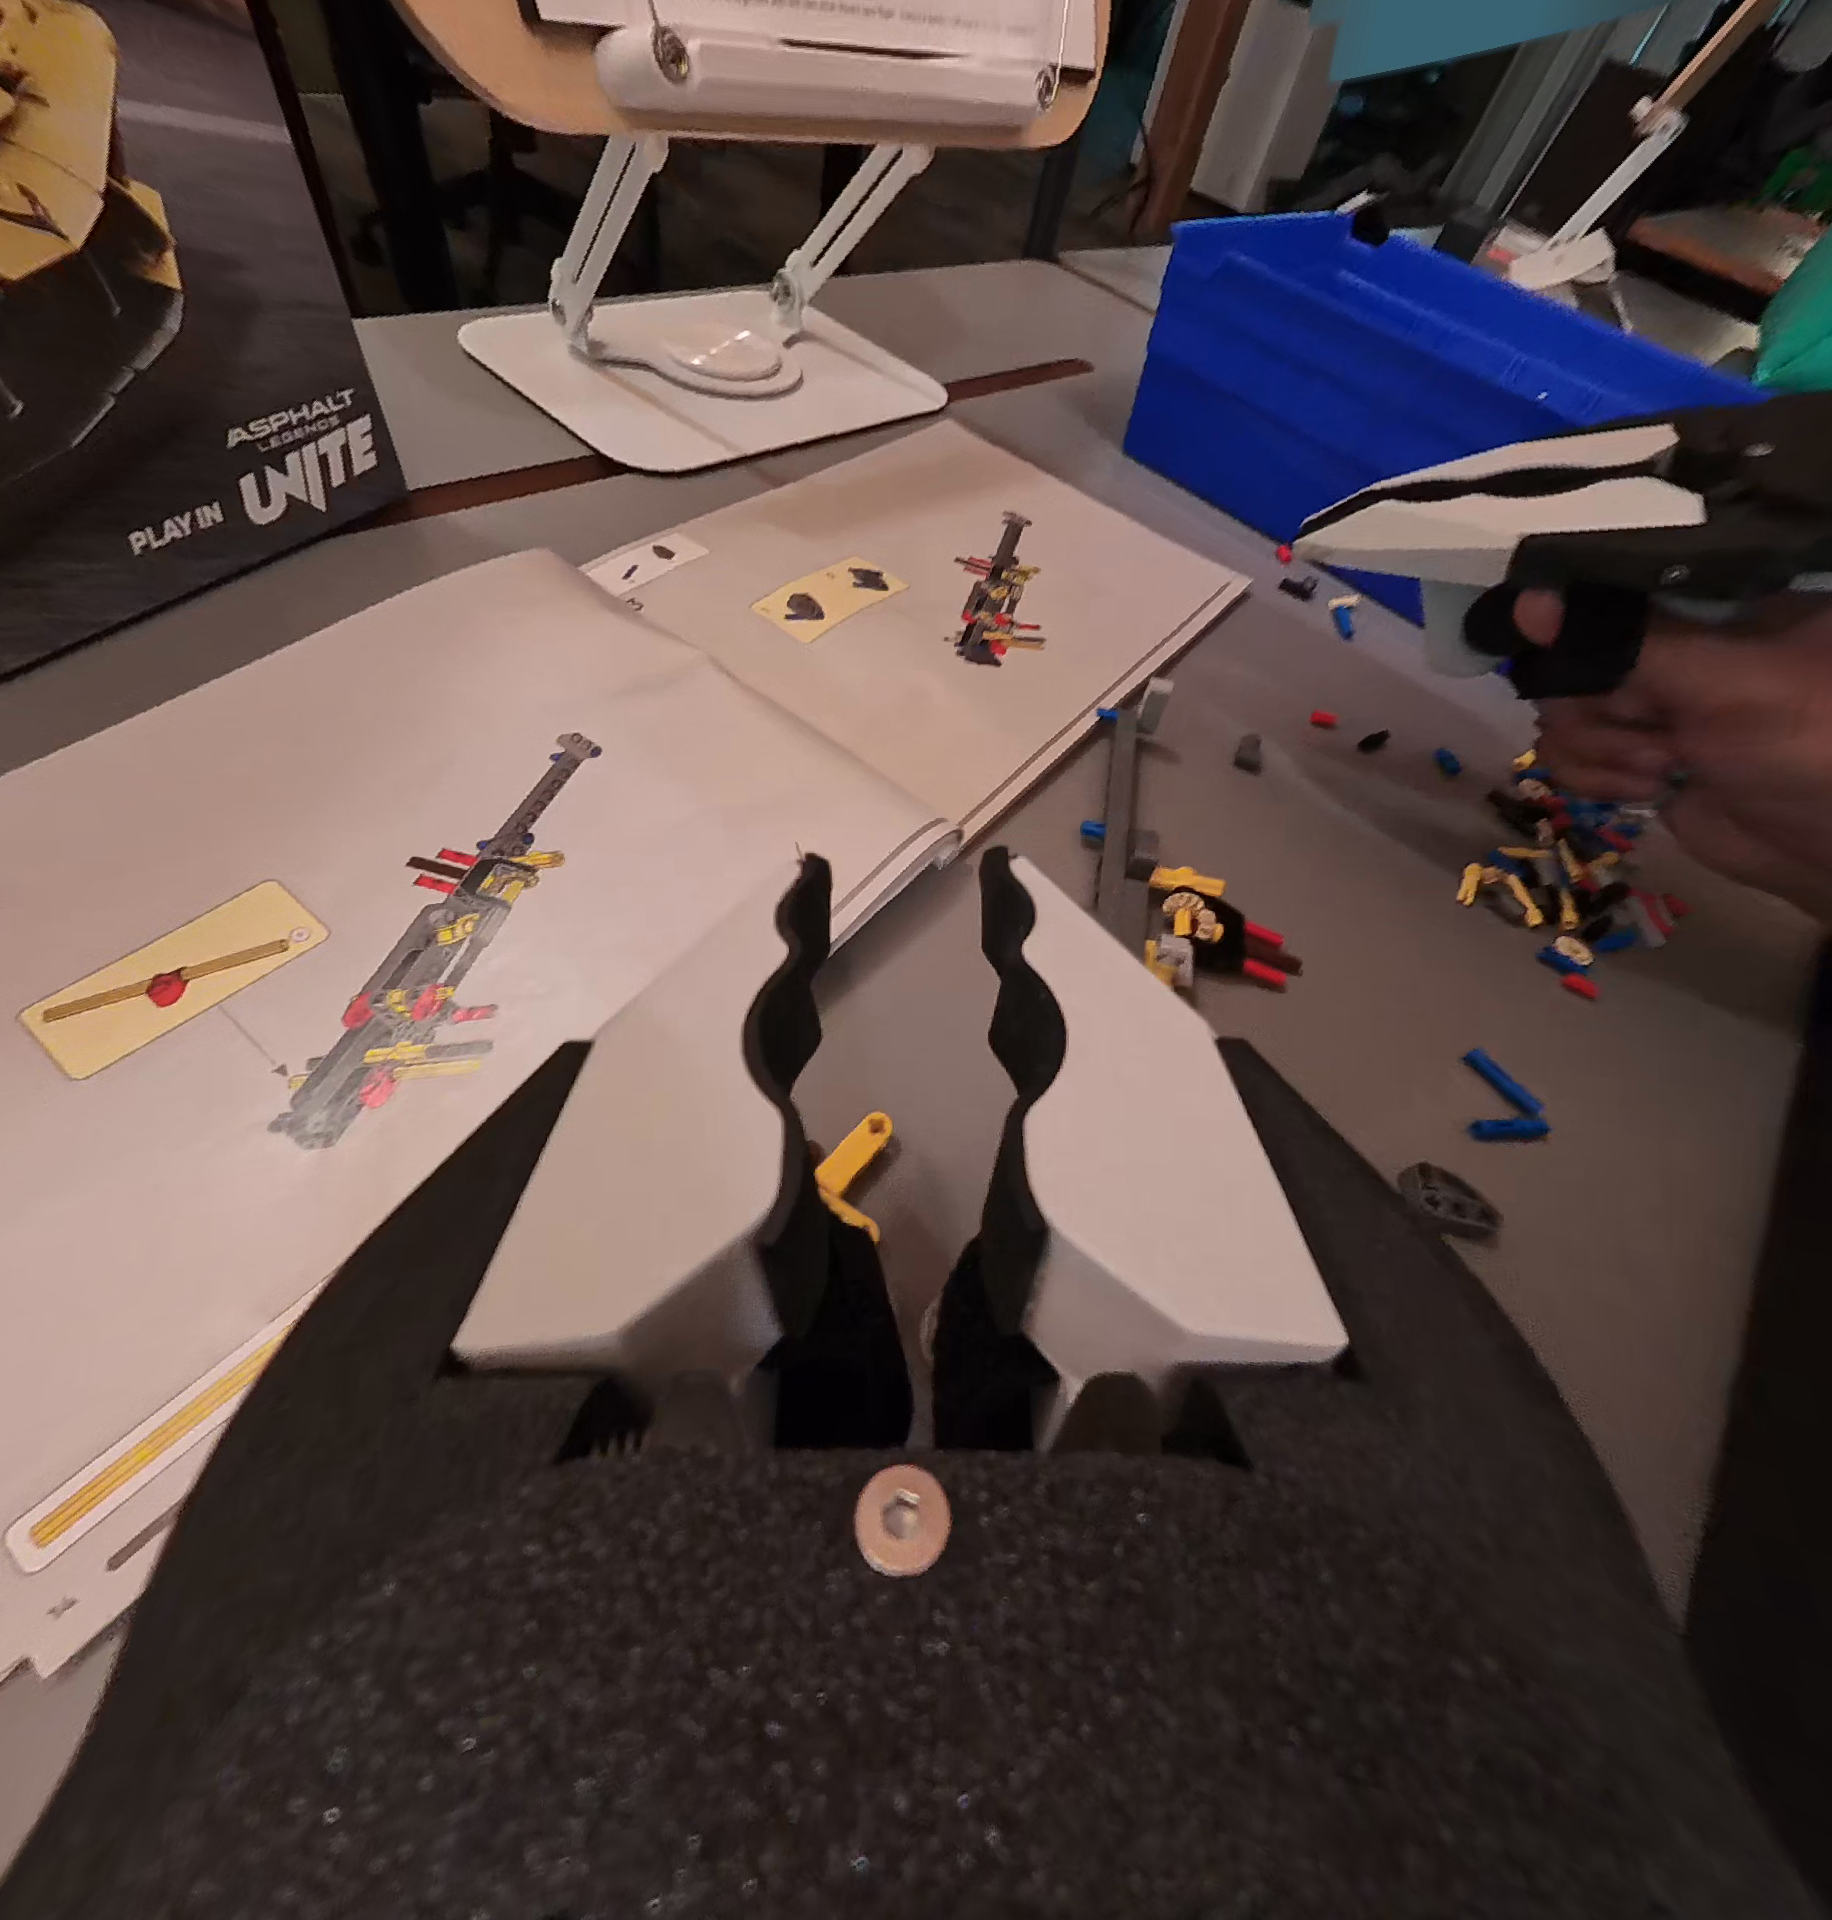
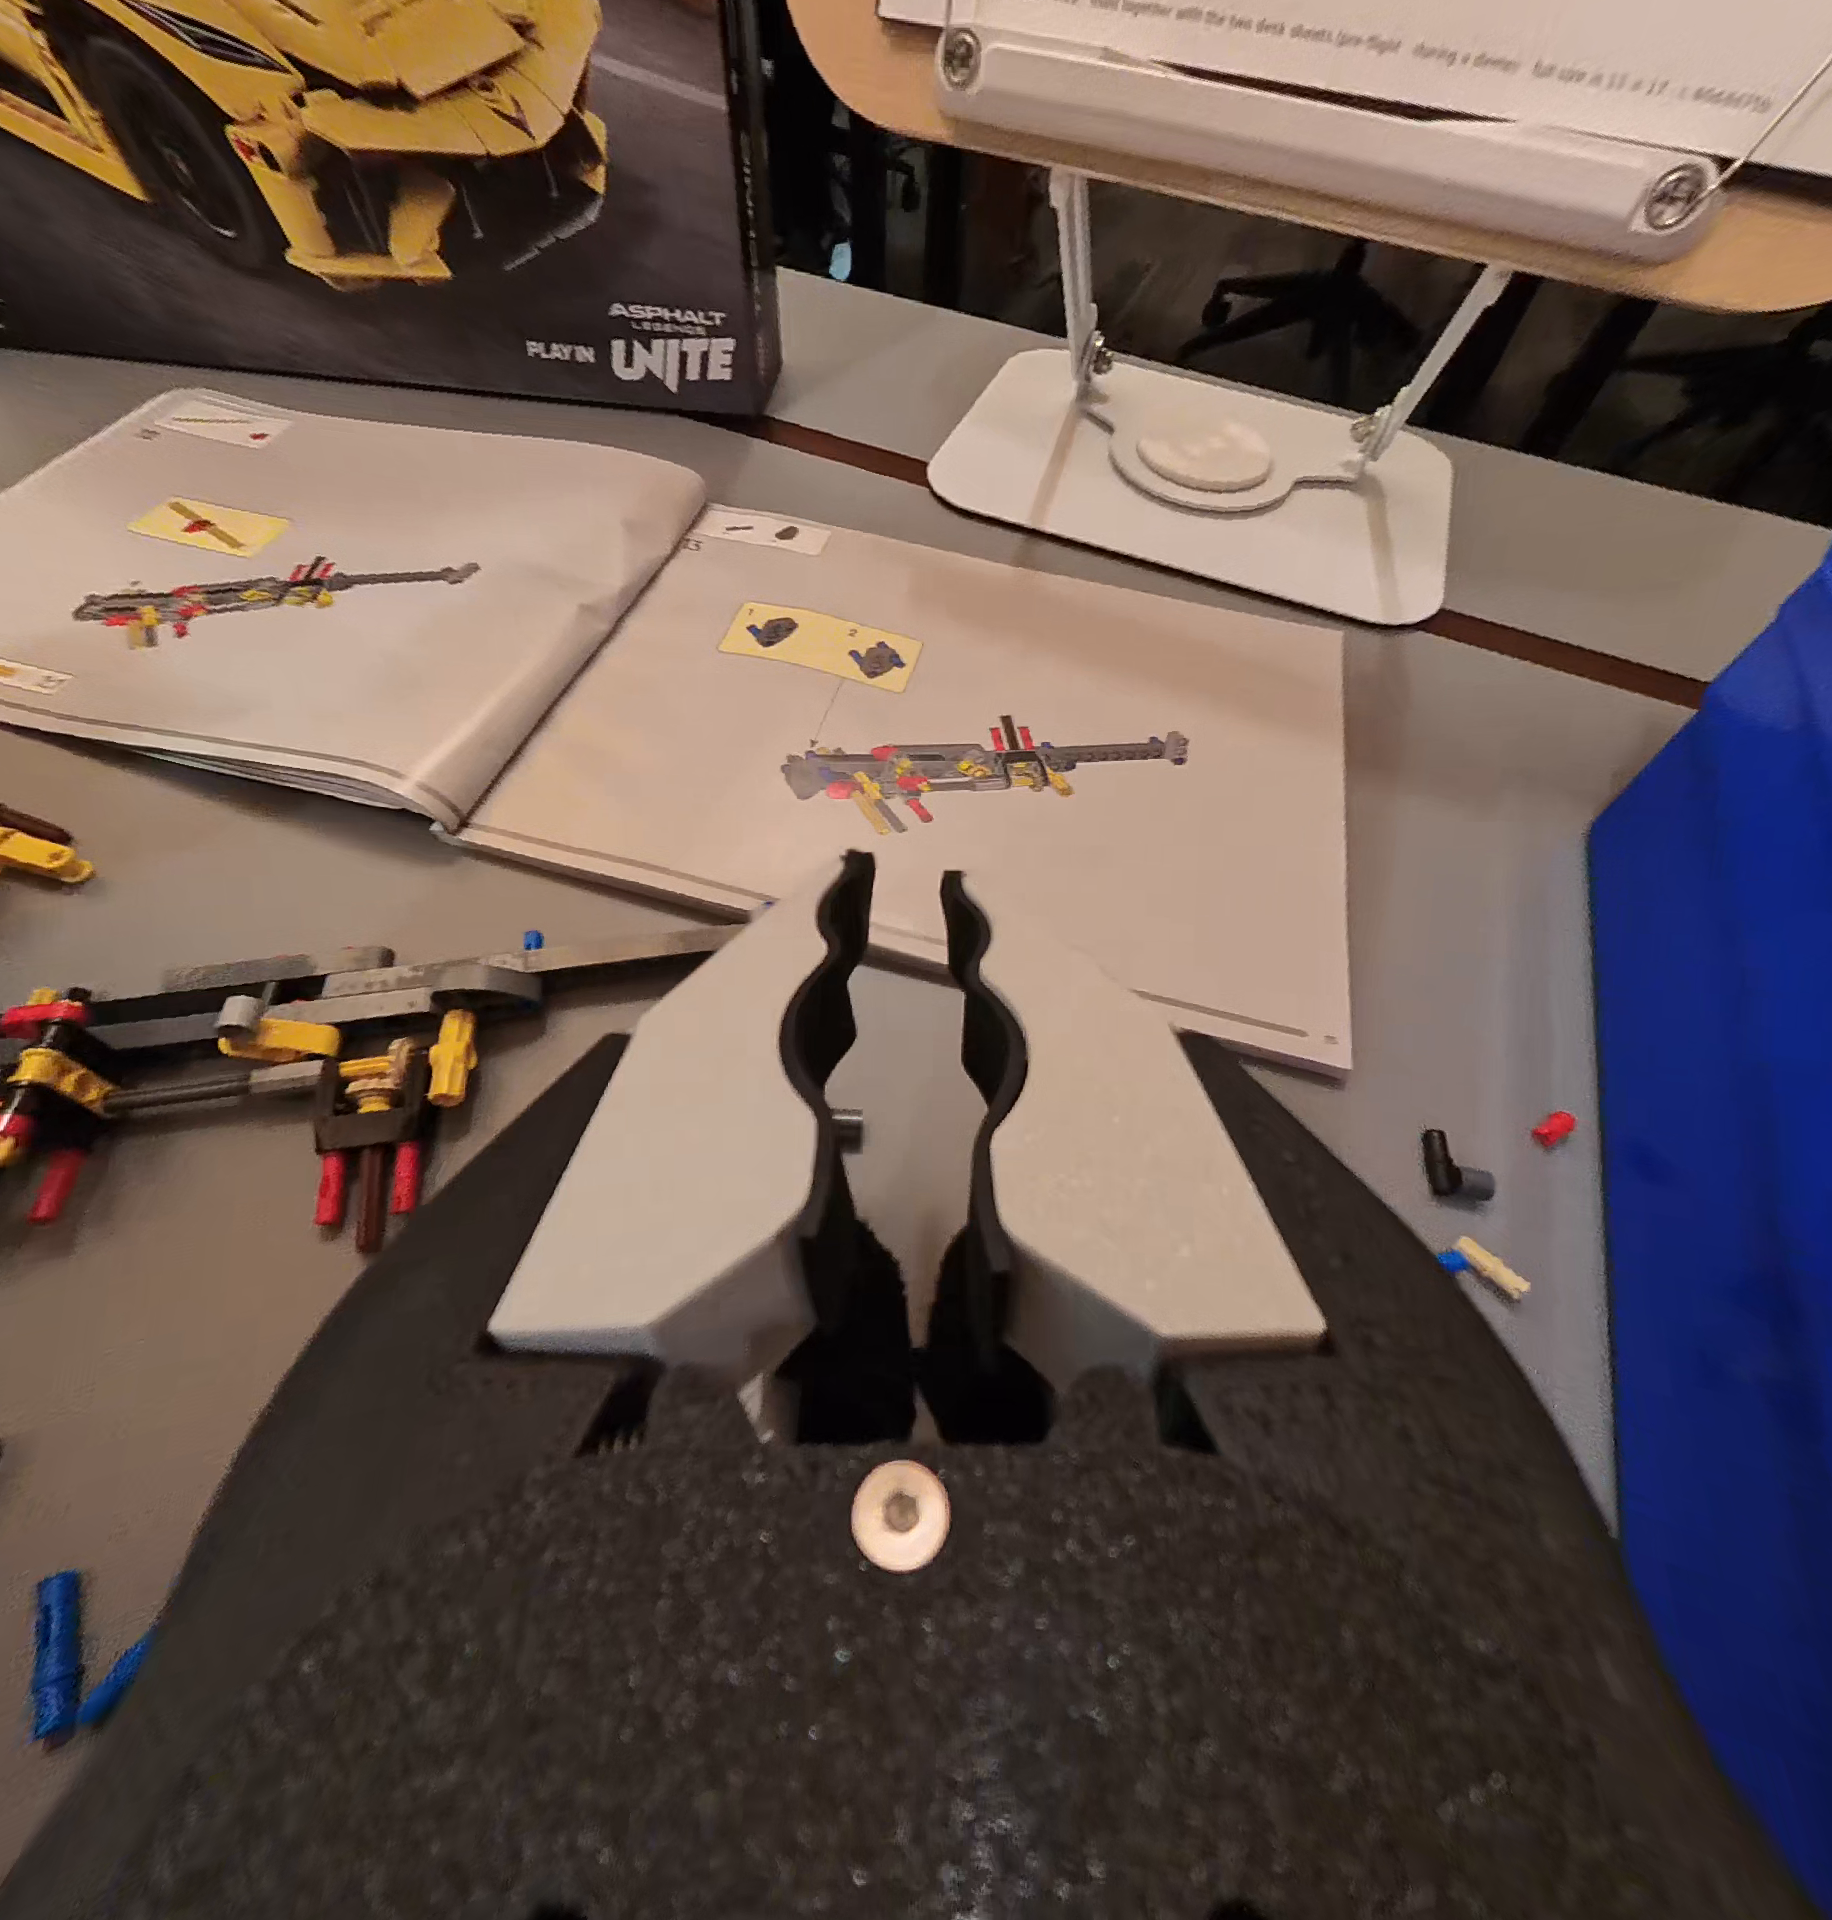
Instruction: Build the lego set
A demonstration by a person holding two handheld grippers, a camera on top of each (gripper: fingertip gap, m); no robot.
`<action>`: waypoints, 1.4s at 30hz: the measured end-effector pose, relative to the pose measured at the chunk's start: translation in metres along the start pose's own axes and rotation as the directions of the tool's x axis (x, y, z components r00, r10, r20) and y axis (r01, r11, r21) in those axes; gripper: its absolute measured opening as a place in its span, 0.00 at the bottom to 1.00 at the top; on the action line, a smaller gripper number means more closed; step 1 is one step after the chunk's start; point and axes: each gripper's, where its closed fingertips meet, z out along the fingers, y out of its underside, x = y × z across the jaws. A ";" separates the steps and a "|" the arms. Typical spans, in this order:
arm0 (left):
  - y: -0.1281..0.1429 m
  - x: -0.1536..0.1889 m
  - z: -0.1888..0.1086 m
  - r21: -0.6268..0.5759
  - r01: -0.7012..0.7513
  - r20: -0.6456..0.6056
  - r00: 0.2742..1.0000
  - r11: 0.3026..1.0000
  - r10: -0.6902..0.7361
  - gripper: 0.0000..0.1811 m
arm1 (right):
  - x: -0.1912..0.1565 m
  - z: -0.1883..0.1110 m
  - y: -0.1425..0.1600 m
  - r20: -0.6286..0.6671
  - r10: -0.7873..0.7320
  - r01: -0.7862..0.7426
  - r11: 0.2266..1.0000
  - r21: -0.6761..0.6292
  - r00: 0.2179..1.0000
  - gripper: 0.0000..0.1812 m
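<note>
Lego assembly [image 2: 268, 1049]: long grey beam, yellow and red pins

Matt grey smooth tabletop [image 2: 1494, 727]. Matt paper instruction booklet [image 2: 995, 665]. Glossy blue plastic bin [image 1: 1390, 364]. Grainy black printed gripper body [image 1: 891, 1714], smooth grey fingers [image 1: 663, 1143]. Shiny metal screw [image 2: 899, 1515].

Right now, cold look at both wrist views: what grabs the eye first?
The open instruction booklet lies flat mid-table, showing coloured build diagrams. Left of it in the right wrist view lies the half-built grey beam assembly with yellow and red parts. A bright blue bin stands at the right, with a heap of loose bricks in front of it; both the left tool and the right tool are open.
</note>
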 end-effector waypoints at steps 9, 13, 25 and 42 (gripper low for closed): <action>0.009 -0.007 0.004 -0.013 0.056 -0.005 0.998 0.998 -0.056 0.15 | -0.016 0.007 0.016 0.084 0.021 -0.016 0.998 -0.059 0.996 0.07; 0.007 -0.008 0.004 -0.003 0.104 -0.027 0.994 0.995 -0.104 0.15 | -0.019 0.010 0.018 0.117 0.048 -0.040 0.997 -0.066 0.992 0.07; -0.001 -0.013 -0.005 0.044 0.177 -0.051 0.983 0.983 -0.174 0.15 | -0.033 0.019 0.017 0.164 0.028 -0.017 0.998 -0.068 0.986 0.07; -0.016 0.006 -0.013 0.094 0.077 -0.057 0.996 0.993 -0.072 0.13 | -0.067 0.000 0.002 0.254 -0.071 0.075 0.997 -0.006 0.965 0.07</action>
